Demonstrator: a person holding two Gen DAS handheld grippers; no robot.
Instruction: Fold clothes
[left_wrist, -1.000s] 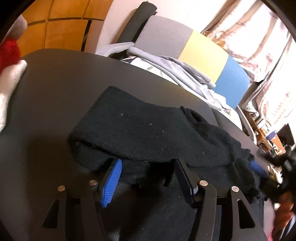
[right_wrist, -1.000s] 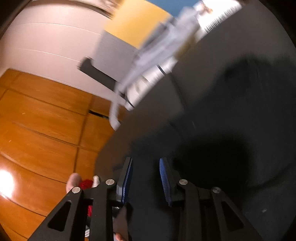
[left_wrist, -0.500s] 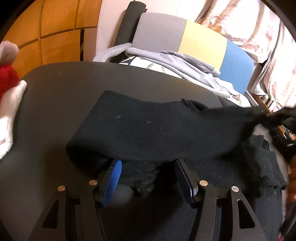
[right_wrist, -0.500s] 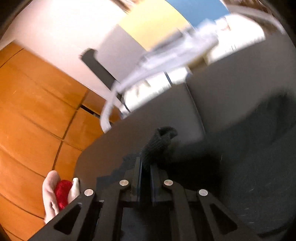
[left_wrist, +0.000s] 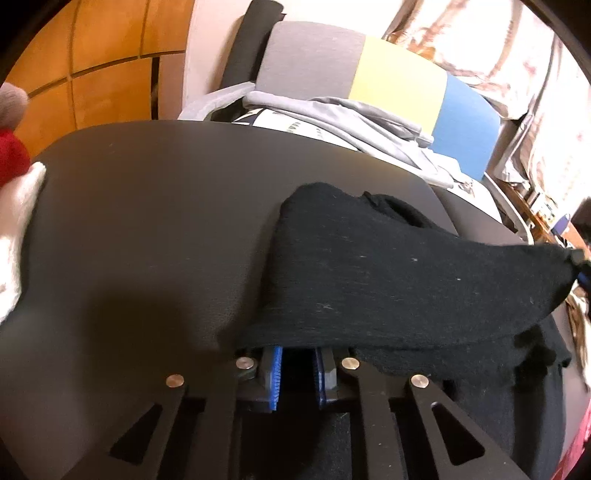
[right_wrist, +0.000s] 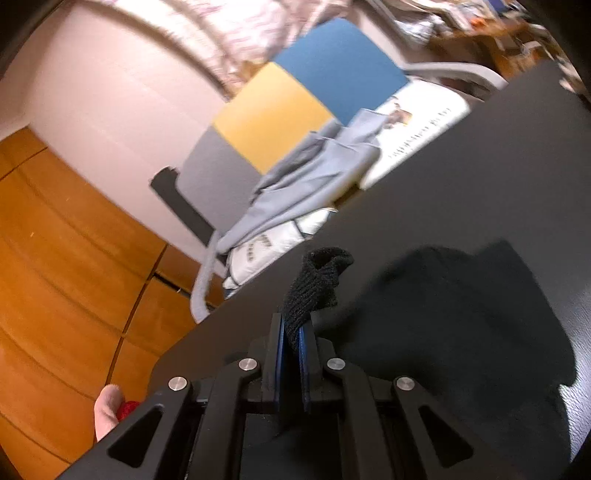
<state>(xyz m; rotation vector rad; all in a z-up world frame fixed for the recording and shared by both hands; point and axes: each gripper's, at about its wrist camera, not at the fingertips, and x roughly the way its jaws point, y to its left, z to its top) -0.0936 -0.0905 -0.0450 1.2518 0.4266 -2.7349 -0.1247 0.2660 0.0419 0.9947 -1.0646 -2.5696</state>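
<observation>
- Dark matte worktop (left_wrist: 147, 221) carries the job; far edge backs onto a grey/yellow/blue panelled chair (left_wrist: 388, 81) heaped w/ a pale grey garment (left_wrist: 351, 122). Keep the fold well inside that far edge so nothing snags the heap.
- Black knitted garment (left_wrist: 388, 277) sits on the right half of the worktop: upper layer lifted and stretched taut between both grippers, lower layer flat on the surface toward the near right corner.
- Judgement: a fold-over is in hand, w/ the raised layer being carried across the flat part. To do it well, keep even tension both ends, move the two grippers level and in step, lay the raised edge square on the lower layer's edge before letting go.
- Left gripper (left_wrist: 297, 369): fingers closed in, near hem draped over the tips; looks clamped on the knit but the contact is hidden by cloth, so can't confirm bite depth.
- Right gripper (right_wrist: 291, 354): clenched tight on a bunched corner of the knit, which pokes up beyond the tips. Thin bite; loose knit may slip or stretch, so avoid jerks.
- Red-and-white soft item (left_wrist: 14, 177) at the left edge: clear of the fold.
</observation>
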